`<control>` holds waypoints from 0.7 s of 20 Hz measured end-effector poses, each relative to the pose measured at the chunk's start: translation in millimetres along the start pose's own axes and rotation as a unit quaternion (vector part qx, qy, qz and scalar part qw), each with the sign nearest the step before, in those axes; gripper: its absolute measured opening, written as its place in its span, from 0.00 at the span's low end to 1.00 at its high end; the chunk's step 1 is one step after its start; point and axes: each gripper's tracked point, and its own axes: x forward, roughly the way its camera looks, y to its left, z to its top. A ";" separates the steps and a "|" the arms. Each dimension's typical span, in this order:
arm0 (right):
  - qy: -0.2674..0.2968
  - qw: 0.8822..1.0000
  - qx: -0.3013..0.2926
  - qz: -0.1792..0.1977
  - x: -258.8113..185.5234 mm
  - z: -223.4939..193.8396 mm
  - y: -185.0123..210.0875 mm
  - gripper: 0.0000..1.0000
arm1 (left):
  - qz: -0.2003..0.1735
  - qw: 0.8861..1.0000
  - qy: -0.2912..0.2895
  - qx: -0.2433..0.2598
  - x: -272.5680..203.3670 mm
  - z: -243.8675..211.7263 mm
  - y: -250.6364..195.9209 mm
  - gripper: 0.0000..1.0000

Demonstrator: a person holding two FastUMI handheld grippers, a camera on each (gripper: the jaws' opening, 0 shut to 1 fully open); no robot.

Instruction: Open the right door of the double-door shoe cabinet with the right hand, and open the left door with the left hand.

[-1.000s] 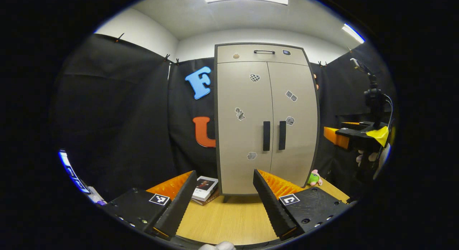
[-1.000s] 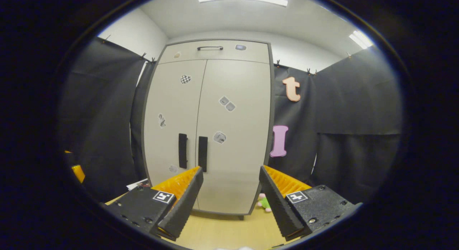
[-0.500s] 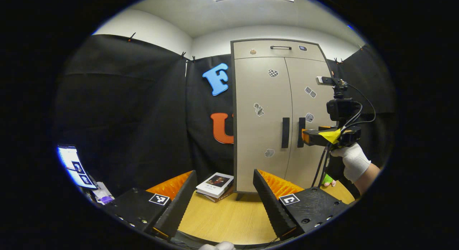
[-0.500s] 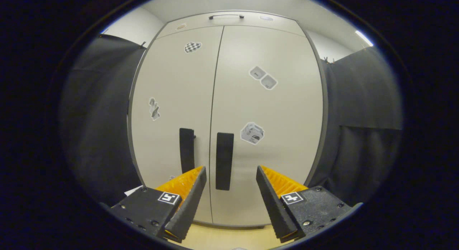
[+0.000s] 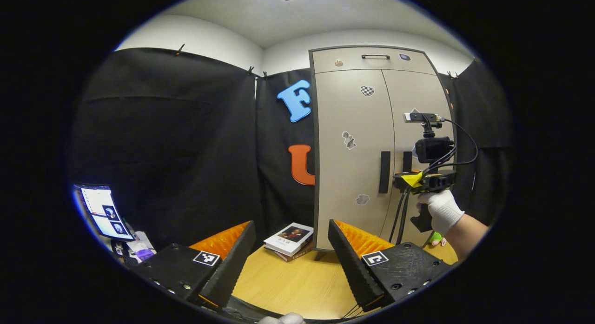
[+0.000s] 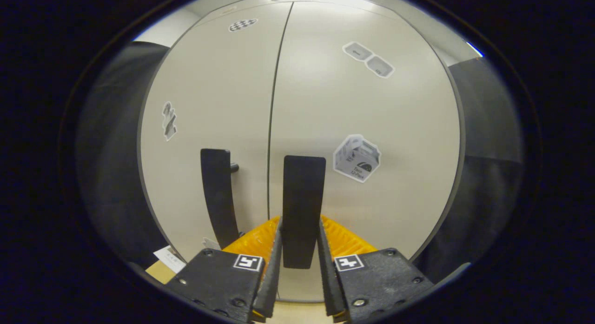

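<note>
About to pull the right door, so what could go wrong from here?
The right gripper clamps only the lower end of the right handle; a pull may slip off downward. The left gripper sits open, back from the left handle, so the swinging right door could crowd its approach.

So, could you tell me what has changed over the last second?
The right gripper moved in to the cabinet and closed its fingers around the right door handle. The left gripper stayed open and back over the table. Both doors remain shut.
</note>
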 end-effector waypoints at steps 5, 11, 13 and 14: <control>0.005 1.000 0.018 -0.016 -3.2 1.8 2.0 0.36 | -0.016 1.000 -0.003 0.009 -1.8 2.6 -10.5 0.95; 0.010 1.000 0.011 -0.008 -24.2 -2.6 -0.9 0.25 | -0.055 0.998 -0.012 0.009 -2.8 3.6 -2.0 0.96; 0.009 1.000 0.012 -0.010 -41.8 -5.1 -6.0 0.23 | -0.066 0.998 -0.014 0.012 -4.4 3.8 4.9 0.96; 0.010 1.000 0.013 -0.011 -51.3 -6.7 -7.6 0.23 | -0.073 0.997 -0.015 0.013 -5.3 4.4 7.2 0.96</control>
